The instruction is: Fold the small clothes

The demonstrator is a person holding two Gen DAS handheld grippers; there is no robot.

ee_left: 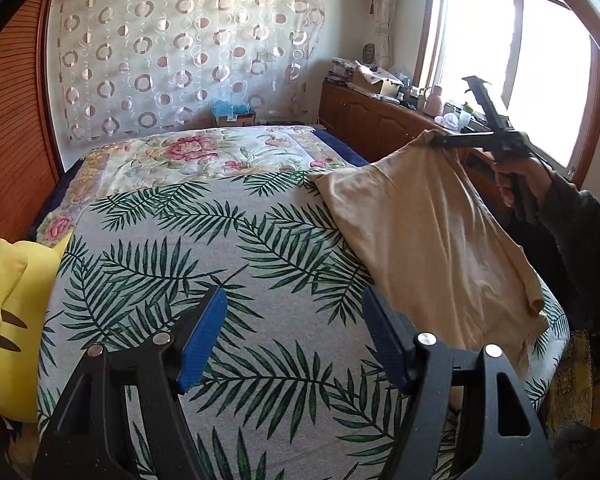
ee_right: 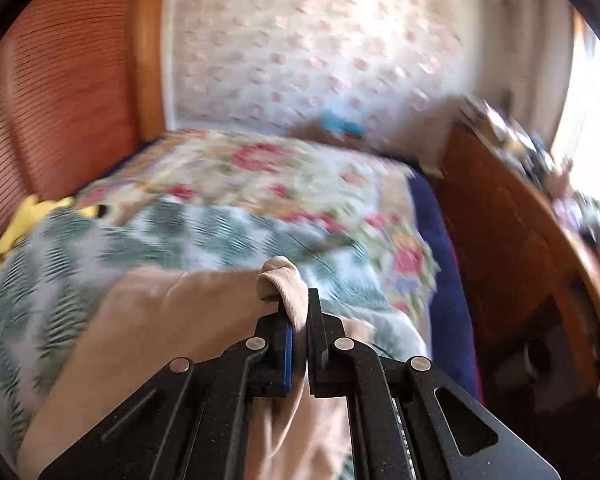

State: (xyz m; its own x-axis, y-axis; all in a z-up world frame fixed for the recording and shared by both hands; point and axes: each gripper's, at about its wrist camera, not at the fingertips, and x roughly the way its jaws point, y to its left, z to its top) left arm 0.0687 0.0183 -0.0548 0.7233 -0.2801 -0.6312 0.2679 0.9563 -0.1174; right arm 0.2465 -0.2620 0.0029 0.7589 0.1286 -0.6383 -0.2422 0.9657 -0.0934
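Yellow plush toy point(ee_left: 8, 320) beside palm-leaf bedspread point(ee_left: 204, 264); floral quilt point(ee_left: 204, 156) behind; cluttered, seemingly wooden cabinet point(ee_left: 372, 120).

Beige garment point(ee_left: 428, 232) hangs stretched from one pinched corner, lifted at the bed's right side, lower end draping onto the leaf-print cover.

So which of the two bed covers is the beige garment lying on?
The palm-leaf cover, nearer the camera; the beige garment drapes over its right side, clear of the pink-flowered quilt behind.

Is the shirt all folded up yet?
Not yet. The right gripper has pinched one corner of the tan shirt and lifts it off the leaf-print bed cover. The left gripper is open, holding nothing. No fold shows; all folding remains.
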